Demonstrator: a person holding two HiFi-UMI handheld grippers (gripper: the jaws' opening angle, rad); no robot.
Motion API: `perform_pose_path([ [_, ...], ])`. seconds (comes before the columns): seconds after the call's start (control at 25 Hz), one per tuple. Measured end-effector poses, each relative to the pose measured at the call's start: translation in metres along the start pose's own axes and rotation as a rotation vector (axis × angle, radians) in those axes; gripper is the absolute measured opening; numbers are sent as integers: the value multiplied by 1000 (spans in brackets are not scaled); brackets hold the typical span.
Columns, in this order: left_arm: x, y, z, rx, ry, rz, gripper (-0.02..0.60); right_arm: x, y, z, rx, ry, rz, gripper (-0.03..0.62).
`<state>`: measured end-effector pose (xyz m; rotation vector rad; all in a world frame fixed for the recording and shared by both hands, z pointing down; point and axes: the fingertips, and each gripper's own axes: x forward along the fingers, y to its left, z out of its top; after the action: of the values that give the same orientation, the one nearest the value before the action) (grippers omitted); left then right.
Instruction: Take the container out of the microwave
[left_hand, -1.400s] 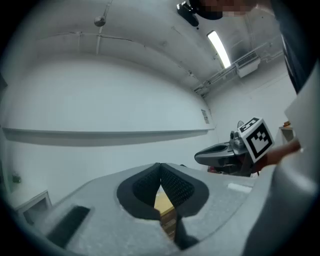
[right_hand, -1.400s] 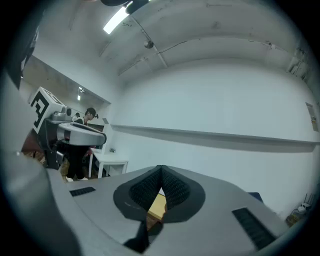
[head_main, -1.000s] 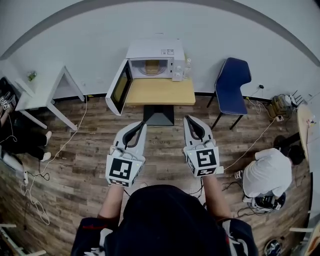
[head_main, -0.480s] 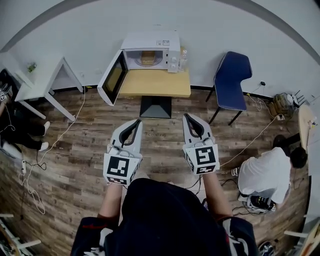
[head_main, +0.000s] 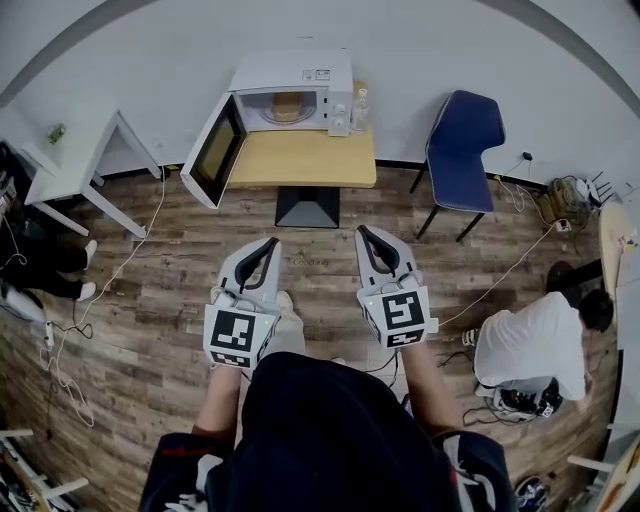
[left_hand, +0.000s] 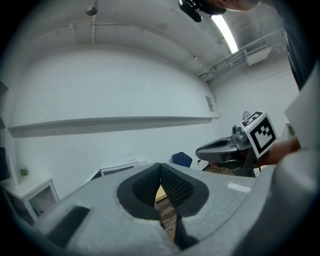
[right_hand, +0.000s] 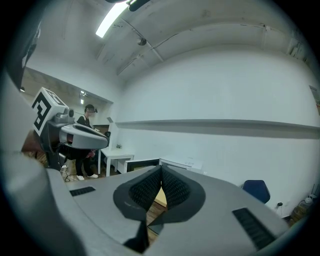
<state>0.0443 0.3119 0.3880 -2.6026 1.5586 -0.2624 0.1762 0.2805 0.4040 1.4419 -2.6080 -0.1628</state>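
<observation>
On the left, the microwave door (head_main: 212, 150) hangs wide open. If I drift that way on approach, my left gripper (head_main: 267, 246), jaws pressed together and empty, could clip it. The container (head_main: 288, 107), I think a brownish bowl though it's small from here, sits inside the microwave (head_main: 292, 88), well ahead of me. My right gripper (head_main: 367, 236) is likewise closed on nothing; reaching in without opening either would just shove the container deeper. The blue chair (head_main: 462, 150) crowds the right side.
</observation>
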Motion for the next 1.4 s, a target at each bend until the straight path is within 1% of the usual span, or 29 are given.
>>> perform_pose_path([
  [0.24,42,37,-5,-21,-10,-19,14,51,-7,-2,-7,9,3,8],
  [0.4,76,70,-11,-15,-7,-39,15,97,-16,10,2,-31,6,8],
  [0.52,97,101,-8,2,-19,-49,14,136,-21,23,14,-44,4,8],
  [0.72,127,163,-4,-15,-24,-48,14,202,-24,42,6,-39,7,8],
  [0.96,157,218,-10,-14,-23,-64,14,272,-24,45,18,-24,-2,8],
  [1.2,185,255,-29,-36,1,-102,14,327,-12,40,16,5,4,8],
  [1.28,196,262,-35,-46,13,-113,15,339,-13,32,27,27,3,8],
  [1.4,214,270,-37,-56,15,-123,15,356,-23,27,11,42,-1,8],
])
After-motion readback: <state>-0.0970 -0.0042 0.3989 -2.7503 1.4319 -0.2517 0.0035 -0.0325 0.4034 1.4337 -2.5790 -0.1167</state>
